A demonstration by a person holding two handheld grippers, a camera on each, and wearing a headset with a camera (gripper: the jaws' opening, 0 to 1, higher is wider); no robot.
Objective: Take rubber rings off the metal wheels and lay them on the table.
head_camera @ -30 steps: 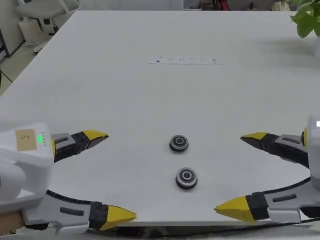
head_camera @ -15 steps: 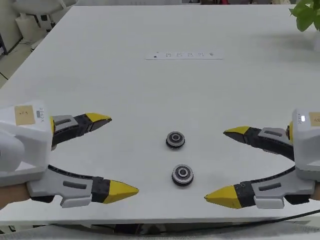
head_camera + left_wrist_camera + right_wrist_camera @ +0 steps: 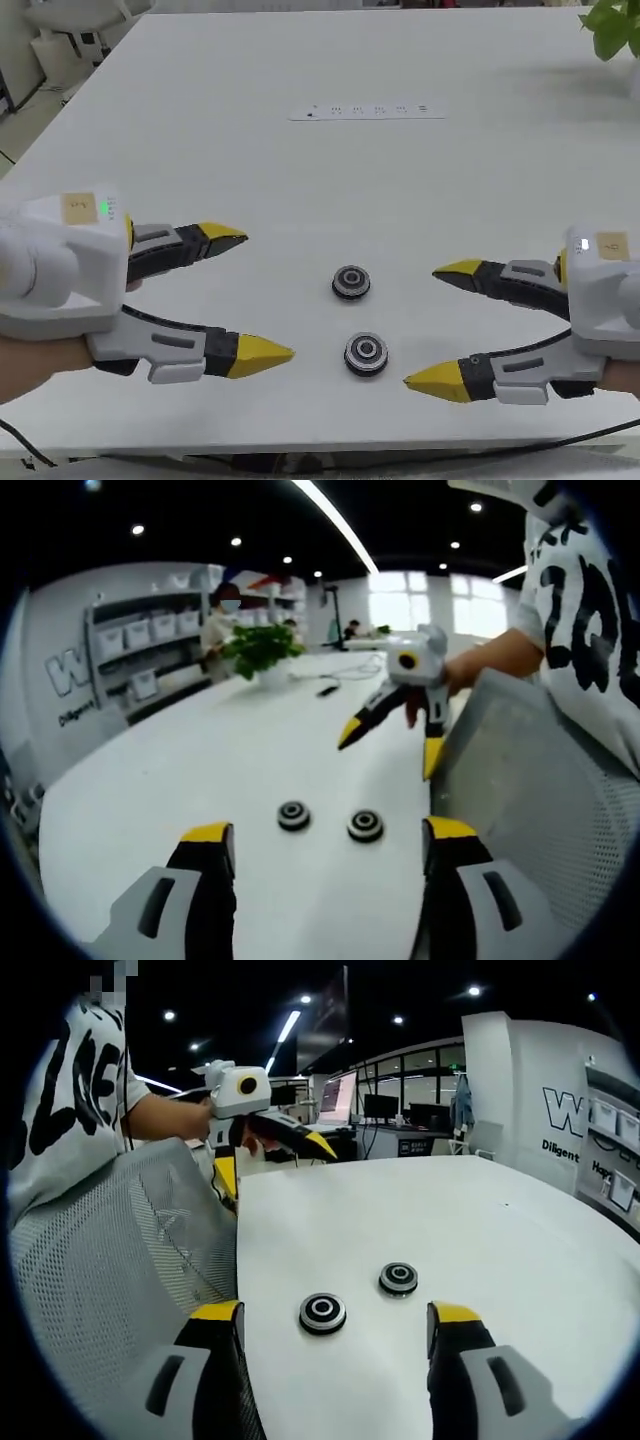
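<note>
**Both claws wide open, two ringed wheels between them**

The left claw [image 3: 268, 295] is spread wide. Its yellow-tipped jaws stand far apart, with nothing between them and nothing touched, over the near left part of the table [image 3: 300, 180]. The right claw [image 3: 422, 326] is opened just as broadly at the near right, also empty. The two claws point toward each other across the table.

Between them lie two metal wheels, flat on the table and apart from one another. The far wheel [image 3: 351, 282] sits about midway between the claws. The near wheel [image 3: 366, 353] is closer to the table's near edge and lies between the two lower jaws. Each wheel carries a dark rubber ring [image 3: 304, 1313] round its rim, so there are two rings, both seated on their wheels. Neither wheel touches a claw.

In the head view the white bodies of both claws are cut off by the picture's edges. A row of small printed marks [image 3: 365, 110] on the far part of the table is too small to read. One potted plant [image 3: 262, 648] stands at the far right of the table. In the right gripper view a grey mesh chair back [image 3: 110, 1260] hides whatever lies beyond the near table edge.
</note>
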